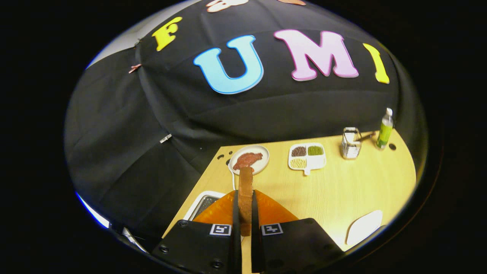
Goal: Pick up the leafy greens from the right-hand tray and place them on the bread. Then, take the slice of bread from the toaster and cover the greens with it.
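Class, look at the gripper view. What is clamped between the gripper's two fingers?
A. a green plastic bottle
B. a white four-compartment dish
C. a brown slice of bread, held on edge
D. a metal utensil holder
C: the brown slice of bread stands upright on edge between the fingers of the gripper, both pressing its faces, above the wooden table.

Staged recording booth, not a real kitchen: black cloth wall (152, 125) draped behind a light wood-grain table (342, 190) with cable holes. Kitchen props set out on it: round plate (262, 160), divided tray of grains (308, 156), wire utensil holder (350, 144), green bottle (384, 131), toaster (203, 203) by the near edge.
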